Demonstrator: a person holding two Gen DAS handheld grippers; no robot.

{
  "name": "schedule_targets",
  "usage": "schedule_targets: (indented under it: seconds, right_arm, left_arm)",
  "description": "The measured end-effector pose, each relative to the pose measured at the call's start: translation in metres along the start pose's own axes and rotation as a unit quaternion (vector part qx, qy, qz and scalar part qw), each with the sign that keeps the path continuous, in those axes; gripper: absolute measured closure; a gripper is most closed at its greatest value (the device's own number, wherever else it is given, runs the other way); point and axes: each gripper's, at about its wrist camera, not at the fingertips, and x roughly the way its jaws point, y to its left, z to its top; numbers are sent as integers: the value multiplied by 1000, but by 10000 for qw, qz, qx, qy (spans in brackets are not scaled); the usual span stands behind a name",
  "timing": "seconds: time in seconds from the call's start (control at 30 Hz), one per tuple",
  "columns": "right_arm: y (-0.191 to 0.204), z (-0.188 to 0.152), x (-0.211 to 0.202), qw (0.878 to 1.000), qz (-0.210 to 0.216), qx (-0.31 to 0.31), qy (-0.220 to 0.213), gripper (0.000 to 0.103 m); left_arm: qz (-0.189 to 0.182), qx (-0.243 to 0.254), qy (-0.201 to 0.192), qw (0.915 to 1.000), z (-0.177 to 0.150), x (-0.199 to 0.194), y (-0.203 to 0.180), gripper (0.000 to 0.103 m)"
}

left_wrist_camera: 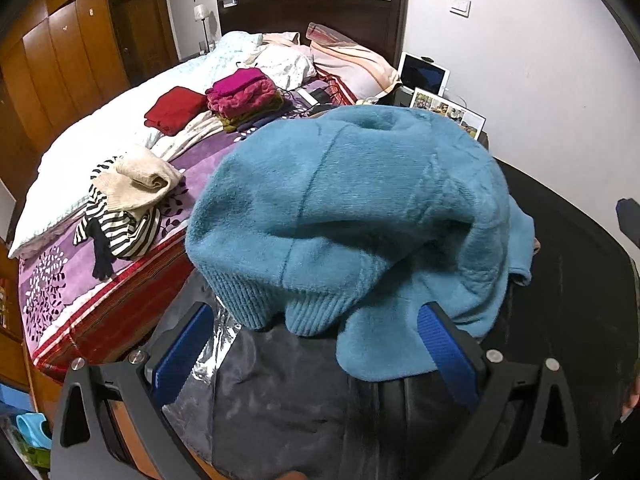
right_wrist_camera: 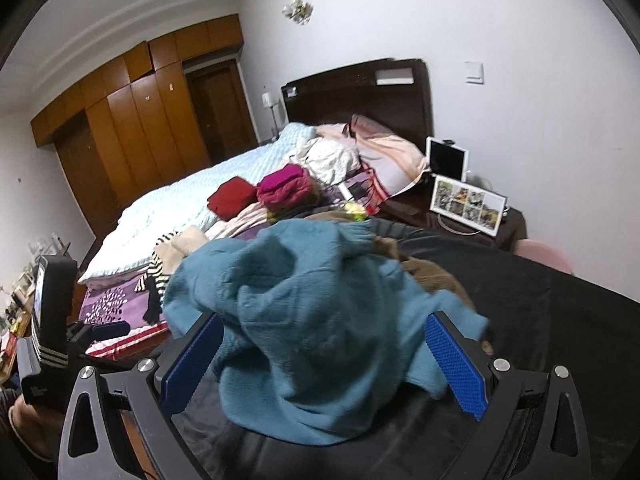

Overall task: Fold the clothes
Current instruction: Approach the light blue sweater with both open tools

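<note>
A fluffy blue sweater (left_wrist_camera: 352, 208) is lying in a bunched-up heap on a dark worktop (left_wrist_camera: 568, 264), right next to a bed (left_wrist_camera: 120, 216). The left gripper (left_wrist_camera: 320, 344) is sitting low at the near edge of the sweater, and its jaws are standing wide apart with the ribbed hem and a soft fold of the sweater lying between them. One blue pad is touching the sweater on the right side, but nothing is being squeezed. In the right wrist view, the right gripper (right_wrist_camera: 324, 352) is also waiting with its jaws wide apart, and the lumpy middle of the sweater is filling the space between the two blue pads. A bit of brown cloth (right_wrist_camera: 428, 272) is peeking out from behind the sweater on the worktop. On the bed, a red folded top (left_wrist_camera: 174, 110) is lying beside a pink and olive stack of clothes (left_wrist_camera: 244, 96). Closer to the foot of the bed, a cream knit (left_wrist_camera: 136, 182) is resting on top of a black and white striped top (left_wrist_camera: 120, 228), and a black glove (left_wrist_camera: 103, 254) is lying just beside them. A white tablet (left_wrist_camera: 424, 74) is leaning against the wall near the pillows, with a photo frame (left_wrist_camera: 450, 114) just in front of it. Brown wardrobe doors (right_wrist_camera: 132, 128) are standing along the far wall.
</note>
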Motion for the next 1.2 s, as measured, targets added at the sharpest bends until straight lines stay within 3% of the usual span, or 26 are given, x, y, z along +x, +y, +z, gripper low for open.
schedule_targets:
  seconds: [0.23, 0.5, 0.73, 0.8, 1.2]
  right_arm:
    - [-3, -1, 25, 9994, -322, -78, -141, 1]
    - [46, -4, 18, 9990, -399, 183, -13, 1]
    - [25, -20, 47, 9977, -319, 437, 397, 1]
    - [-4, -17, 48, 9975, -198, 480, 469, 1]
    - [-10, -15, 71, 9971, -66, 532, 545, 1]
  left_arm:
    - [-55, -51, 219, 9997, -2, 15, 16, 1]
    - [-65, -169, 175, 9997, -6, 25, 33, 1]
    - [-31, -385, 291, 9988, -13, 33, 50, 1]
    - [-27, -404, 327, 9986, -16, 36, 52, 1]
    - [89, -691, 384, 9968, -21, 45, 79, 1]
